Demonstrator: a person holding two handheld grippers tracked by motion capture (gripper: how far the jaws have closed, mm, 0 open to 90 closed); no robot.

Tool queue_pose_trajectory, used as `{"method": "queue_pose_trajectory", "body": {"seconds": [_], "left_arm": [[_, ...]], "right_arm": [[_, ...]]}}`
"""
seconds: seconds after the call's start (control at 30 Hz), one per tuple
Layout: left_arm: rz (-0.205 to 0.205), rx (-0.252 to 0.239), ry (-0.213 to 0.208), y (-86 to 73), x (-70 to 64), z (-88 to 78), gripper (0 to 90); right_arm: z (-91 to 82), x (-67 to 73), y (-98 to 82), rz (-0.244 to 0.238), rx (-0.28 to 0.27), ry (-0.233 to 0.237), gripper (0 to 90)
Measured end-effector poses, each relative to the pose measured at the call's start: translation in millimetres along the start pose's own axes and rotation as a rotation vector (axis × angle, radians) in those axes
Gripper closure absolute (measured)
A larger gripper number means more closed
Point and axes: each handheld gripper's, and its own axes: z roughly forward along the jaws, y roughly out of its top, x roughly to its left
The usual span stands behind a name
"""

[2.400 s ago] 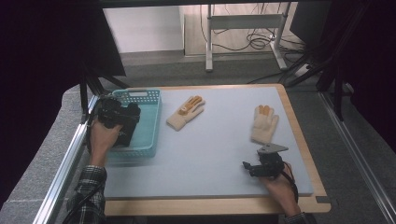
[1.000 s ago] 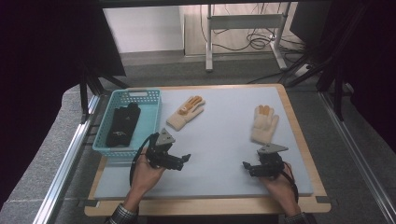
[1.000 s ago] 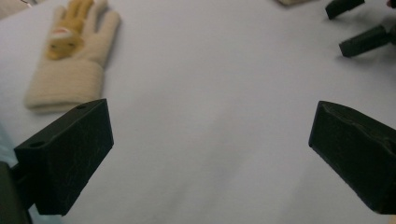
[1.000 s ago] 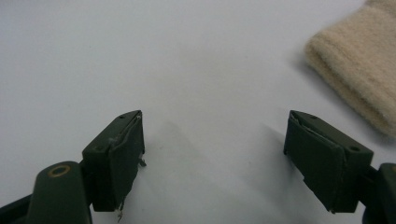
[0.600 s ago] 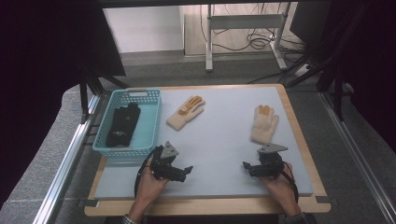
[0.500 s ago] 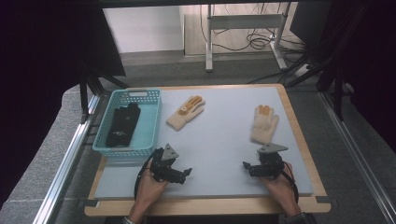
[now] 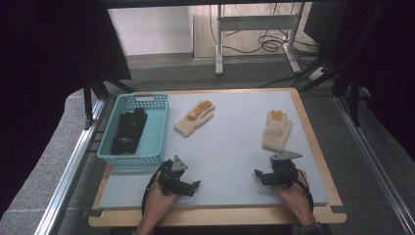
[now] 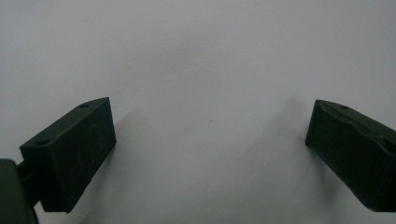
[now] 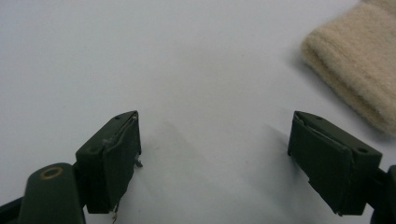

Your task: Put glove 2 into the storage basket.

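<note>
At left of the high view, a black glove (image 7: 128, 131) lies in the teal basket (image 7: 159, 128). The left gripper (image 7: 188, 186), jaws wide and empty, rests at lower centre-left. Two cream gloves (image 7: 195, 117) (image 7: 277, 129) lie mid-tabletop (image 7: 230, 147). The right gripper (image 7: 260, 175), jaws wide, sits just below the right glove.

no legible text, labels, brands, numbers or signs anywhere
</note>
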Motion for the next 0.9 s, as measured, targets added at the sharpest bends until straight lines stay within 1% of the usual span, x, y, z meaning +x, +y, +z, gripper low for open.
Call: {"method": "queue_pose_trajectory", "body": {"seconds": [0.27,0.4,0.47,0.57,0.67,0.9], "left_arm": [[0.0,-0.004,0.0,-0.4,0.2,0.1,2.0],[0.001,-0.003,-0.001,-0.4,0.2,0.0,2.0],[0.0,-0.004,0.0,-0.5,0.1,0.0,2.0],[0.0,-0.004,0.0,-0.5,0.1,0.1,2.0],[0.0,-0.004,0.0,-0.5,0.1,0.1,2.0],[0.0,-0.004,0.0,-0.5,0.2,0.1,2.0]], "right_arm": [[-0.4,0.0,0.1,0.002,0.0,0.001,17.7],[-1.7,-0.9,-0.1,0.01,-0.006,0.0,21.7],[-2.9,-1.9,-0.4,0.006,-0.007,0.001,24.5],[-6.3,-4.3,-0.3,0.018,-0.016,0.006,30.0],[-11.9,-7.9,1.6,0.038,-0.037,0.0,36.0],[-22.2,-21.3,10.1,0.043,-0.063,-0.024,48.7]]}}
